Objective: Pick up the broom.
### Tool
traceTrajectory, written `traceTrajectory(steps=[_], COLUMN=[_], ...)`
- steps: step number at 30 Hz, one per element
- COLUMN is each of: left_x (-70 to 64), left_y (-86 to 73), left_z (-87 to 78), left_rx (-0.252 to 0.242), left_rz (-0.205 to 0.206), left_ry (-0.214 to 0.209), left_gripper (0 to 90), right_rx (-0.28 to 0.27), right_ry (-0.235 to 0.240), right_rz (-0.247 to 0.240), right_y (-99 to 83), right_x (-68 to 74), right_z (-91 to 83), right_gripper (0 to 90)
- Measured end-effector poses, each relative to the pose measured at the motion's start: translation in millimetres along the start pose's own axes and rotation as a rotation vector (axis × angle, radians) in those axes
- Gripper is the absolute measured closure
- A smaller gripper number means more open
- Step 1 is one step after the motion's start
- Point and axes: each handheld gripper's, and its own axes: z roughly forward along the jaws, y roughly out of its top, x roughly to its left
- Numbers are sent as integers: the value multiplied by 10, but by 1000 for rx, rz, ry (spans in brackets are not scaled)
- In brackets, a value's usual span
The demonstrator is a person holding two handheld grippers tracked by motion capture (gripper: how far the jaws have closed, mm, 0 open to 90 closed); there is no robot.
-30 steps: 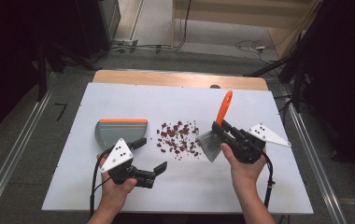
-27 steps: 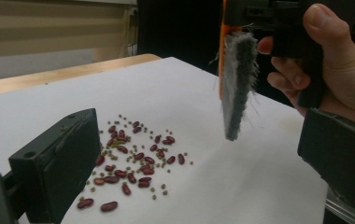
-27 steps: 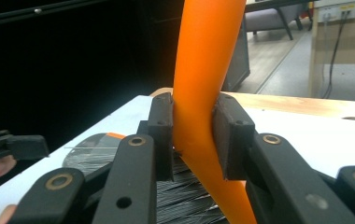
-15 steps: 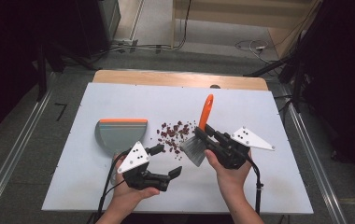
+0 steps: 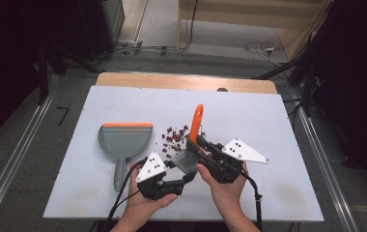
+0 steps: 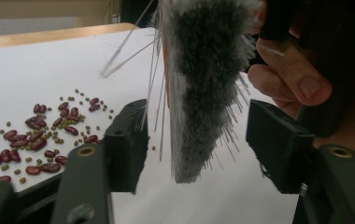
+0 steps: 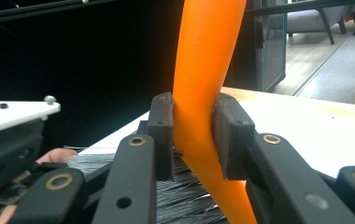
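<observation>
Right gripper [image 5: 202,145] is seen clenched on the orange handle of the brush [image 5: 194,126], both pads pressed flat against the plastic in the right gripper view; since half a second ago it has been carried inward and toward the person, and the handle has been tipped more upright. Left gripper [image 5: 184,178] has been brought in from the left side until its jaws stand apart on either side of the bristle head [image 6: 203,79], with no contact made. A handover or a two-handed regrip is judged likely, with sweeping not yet resumed. The beans [image 5: 174,139] lie unmoved as a loose scatter on the white table [image 5: 278,125], between the brush and the dustpan [image 5: 124,140], which lies flat and well to the left with its handle pointed toward the person. Bristles are noted as grey, fine and splayed, a few stray hairs sticking out; the handle is smooth, glossy and curved. Beans are small, dark red and oval, mixed with tiny greenish ones. Dustpan is grey plastic with an orange lip.
</observation>
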Motion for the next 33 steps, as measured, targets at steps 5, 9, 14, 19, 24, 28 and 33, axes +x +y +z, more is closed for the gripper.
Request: traceTrajectory(steps=[5,9,14,19,24,28,33], left_x=[-4,25,73,107,228,314,445], left_y=[-29,-37,-25,-15,3,18,62], left_z=[56,53,12,-20,-90,-158,-272], left_rx=[22,19,11,22,38,31,29], left_rz=[-28,-36,-32,-2,27,29,39], left_ry=[8,13,5,-1,-41,-49,-123], left_gripper=[538,648,814,848,854,855,854], right_rx=[-1,1,0,5,34,50,85], right_ry=[6,12,7,26,87,194,245], right_rz=[-4,-7,-21,-40,-78,-75,-83], right_y=[-14,-24,-31,-23,4,42,42], right_x=[57,85,103,104,43,-61,-171], right_z=[15,26,27,38,62,62,68], right_gripper=[693,692,692,688,595,524,521])
